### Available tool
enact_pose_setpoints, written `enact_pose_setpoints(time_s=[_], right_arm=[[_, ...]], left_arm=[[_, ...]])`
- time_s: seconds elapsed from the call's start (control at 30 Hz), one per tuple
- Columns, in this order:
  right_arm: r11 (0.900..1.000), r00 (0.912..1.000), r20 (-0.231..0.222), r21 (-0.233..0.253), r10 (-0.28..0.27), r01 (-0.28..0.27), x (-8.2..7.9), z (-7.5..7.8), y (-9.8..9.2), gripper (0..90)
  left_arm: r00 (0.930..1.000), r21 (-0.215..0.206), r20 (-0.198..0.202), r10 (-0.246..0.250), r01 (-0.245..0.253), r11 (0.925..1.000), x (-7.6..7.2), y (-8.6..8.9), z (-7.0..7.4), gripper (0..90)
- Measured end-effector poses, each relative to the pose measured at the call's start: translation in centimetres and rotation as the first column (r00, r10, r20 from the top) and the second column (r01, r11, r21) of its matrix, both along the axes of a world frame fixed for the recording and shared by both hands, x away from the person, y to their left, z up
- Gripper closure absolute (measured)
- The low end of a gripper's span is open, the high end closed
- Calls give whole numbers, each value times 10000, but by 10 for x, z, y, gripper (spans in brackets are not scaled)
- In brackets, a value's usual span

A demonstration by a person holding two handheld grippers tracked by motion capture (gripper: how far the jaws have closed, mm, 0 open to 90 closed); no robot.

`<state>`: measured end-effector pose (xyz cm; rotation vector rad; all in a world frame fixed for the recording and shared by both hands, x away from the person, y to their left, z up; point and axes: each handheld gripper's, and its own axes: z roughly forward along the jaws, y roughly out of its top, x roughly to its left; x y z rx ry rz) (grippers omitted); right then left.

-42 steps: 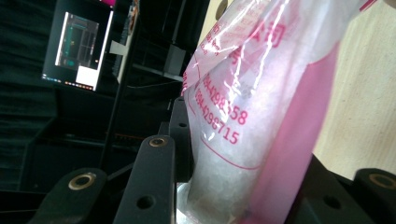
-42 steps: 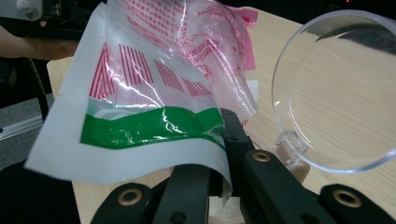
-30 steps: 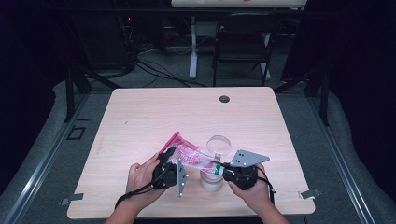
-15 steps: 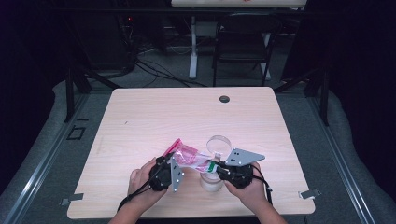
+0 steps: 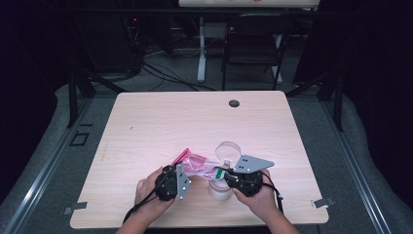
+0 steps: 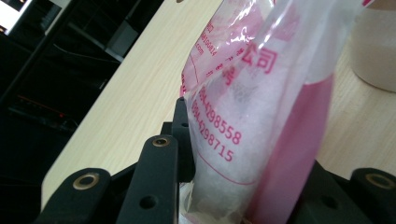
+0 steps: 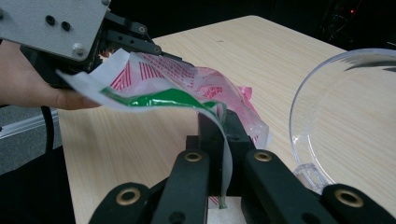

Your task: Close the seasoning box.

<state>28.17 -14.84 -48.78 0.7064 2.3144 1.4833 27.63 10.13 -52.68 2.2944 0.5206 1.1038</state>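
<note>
A pink-printed plastic bag [image 5: 197, 164] with white powder inside hangs just above the table between my two grippers. My left gripper [image 5: 182, 176] is shut on one end of the bag [image 6: 261, 116], which bulges up between its jaws. My right gripper [image 5: 223, 174] is shut on the bag's white and green edge strip [image 7: 154, 99]; its jaws stand closed around the strip [image 7: 223, 128]. In the right gripper view the left gripper [image 7: 133, 39] shows at the upper left, on the other end of the bag. A clear cup [image 5: 220, 191] stands right below the right gripper.
A clear round lid or dish [image 5: 228, 149] lies just behind the bag, large at the right of the right gripper view [image 7: 345, 126]. The wooden table [image 5: 195, 117] has a dark grommet [image 5: 234, 103] near its far edge. A chair [image 5: 253, 48] stands beyond.
Both grippers and the bag have shifted slightly left and toward the near edge. Both grips are unchanged, and there is hardly any movement in the last half second.
</note>
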Motion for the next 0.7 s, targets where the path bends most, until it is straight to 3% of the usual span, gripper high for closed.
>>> enact_pose_setpoints(time_s=[0.23,0.37,0.43,0.53,0.7], right_arm=[[10000,10000,-5,66,2,-2,2,0,2,852],[9999,10000,48,147,49,-50,2,0,2,756],[9998,9999,104,212,0,-2,2,0,2,697],[9989,9998,198,460,61,-70,2,1,1,609],[9970,9995,315,770,78,-102,-1,4,-3,548]], left_arm=[[9986,-428,-537,15,-38,9991,2,-1,-6,741],[9965,-599,-834,-76,26,9982,5,-1,-10,743],[9947,-892,-1015,-160,69,9960,7,0,-13,744],[9873,-1397,-1578,-211,-12,9902,12,5,-16,746],[9704,-2235,-2390,-346,-203,9745,20,12,-21,751]])
